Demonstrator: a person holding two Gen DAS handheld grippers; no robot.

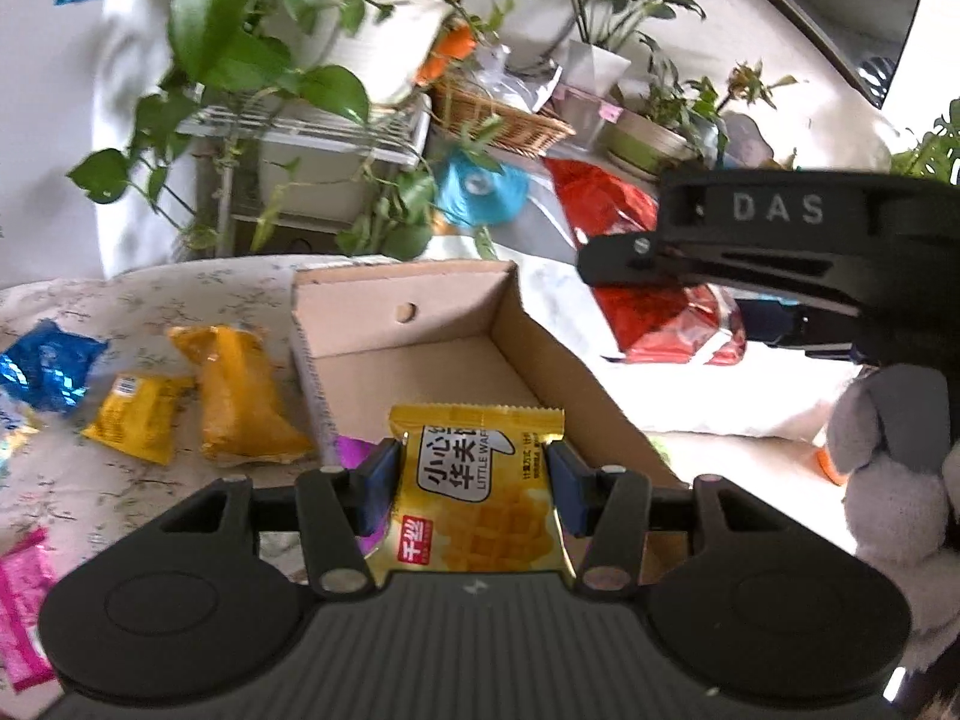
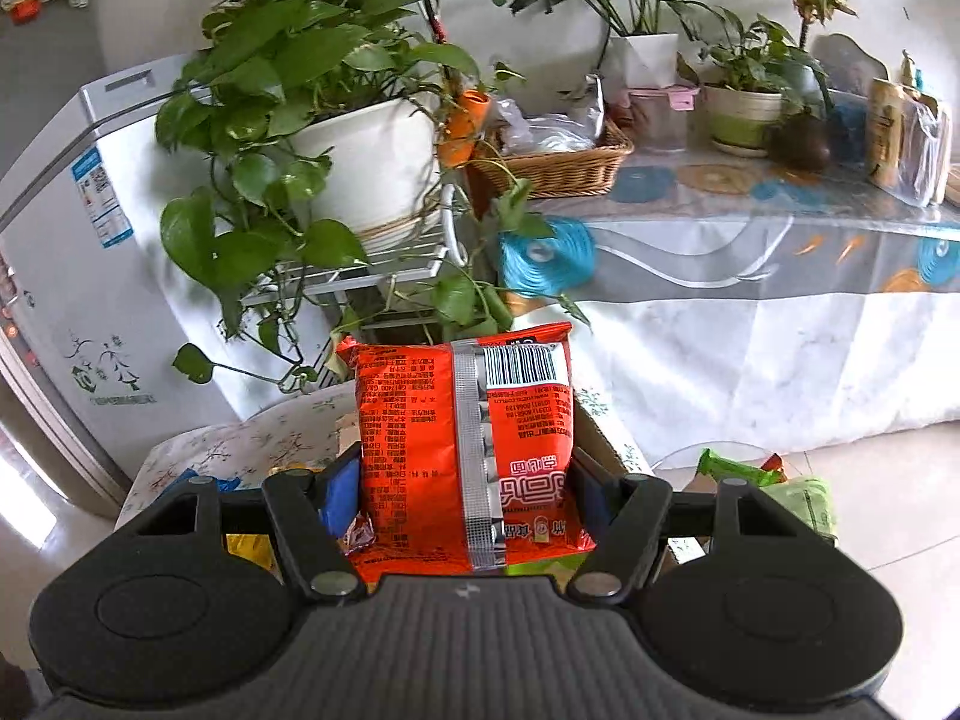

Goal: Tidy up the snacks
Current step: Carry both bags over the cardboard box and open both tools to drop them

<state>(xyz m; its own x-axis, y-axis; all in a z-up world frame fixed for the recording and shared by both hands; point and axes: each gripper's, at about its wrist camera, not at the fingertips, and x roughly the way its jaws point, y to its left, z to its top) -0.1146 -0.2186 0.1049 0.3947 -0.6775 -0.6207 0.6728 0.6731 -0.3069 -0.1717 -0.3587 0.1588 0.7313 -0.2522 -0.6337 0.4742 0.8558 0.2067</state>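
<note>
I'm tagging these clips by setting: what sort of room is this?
Most likely a lived-in home, a living or dining area. A white fridge stands beside potted plants on a rack, a cloth-covered table holds a wicker basket, and a flat screen hangs on the wall.

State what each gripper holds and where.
Left gripper: yellow wafer packet, by its side edges. Right gripper: orange-red snack bag, by its sides.

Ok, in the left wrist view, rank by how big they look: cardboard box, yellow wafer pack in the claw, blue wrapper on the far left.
1. cardboard box
2. yellow wafer pack, though it sits nearest the camera, which inflates it
3. blue wrapper
</note>
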